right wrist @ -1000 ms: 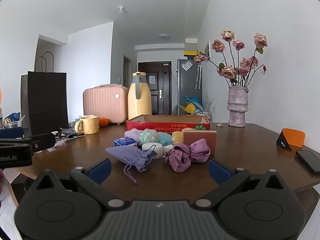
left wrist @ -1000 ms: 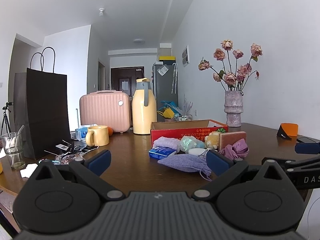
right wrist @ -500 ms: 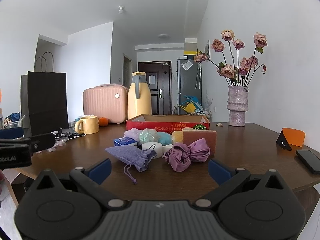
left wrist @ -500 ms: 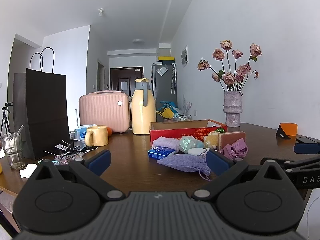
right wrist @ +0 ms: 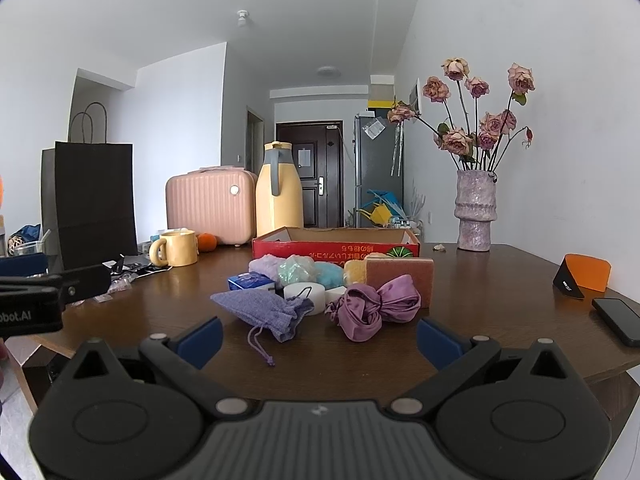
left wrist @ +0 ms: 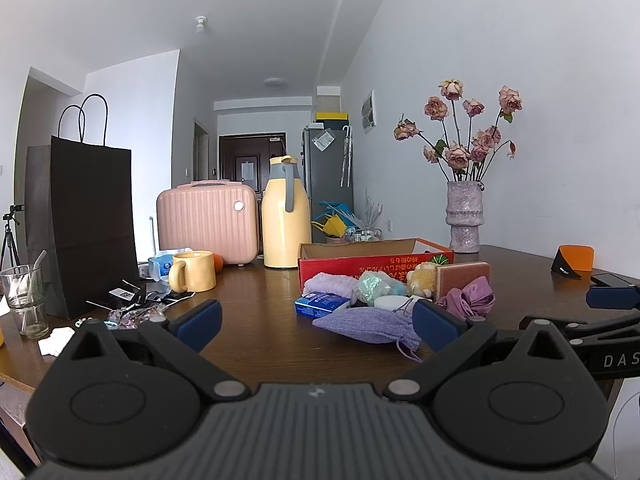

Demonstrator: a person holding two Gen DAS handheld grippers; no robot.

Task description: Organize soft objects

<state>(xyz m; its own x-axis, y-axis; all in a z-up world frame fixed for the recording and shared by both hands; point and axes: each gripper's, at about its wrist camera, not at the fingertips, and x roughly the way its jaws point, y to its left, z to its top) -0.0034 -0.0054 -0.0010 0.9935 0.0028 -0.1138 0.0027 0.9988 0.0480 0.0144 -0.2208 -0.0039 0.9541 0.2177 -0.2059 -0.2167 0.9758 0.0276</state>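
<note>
White walls (left wrist: 520,60) and a white ceiling (left wrist: 248,20) enclose a narrow, evenly daylit room. A dark wooden table (left wrist: 260,320) fills the foreground. At 12 o'clock a dark brown door (right wrist: 316,172) closes the far end of the hallway, with a grey fridge (right wrist: 378,168) just at its 1 o'clock side. A round ceiling lamp (right wrist: 329,72) sits above the hallway.

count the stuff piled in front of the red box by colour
purple: 3, drawstring pouch, satin scrunchie, fluffy cloth
blue: 2, tissue pack, puff
white: 1, round block
mint: 1, mesh ball
yellow: 1, plush
pink: 1, sponge
total: 9
</note>
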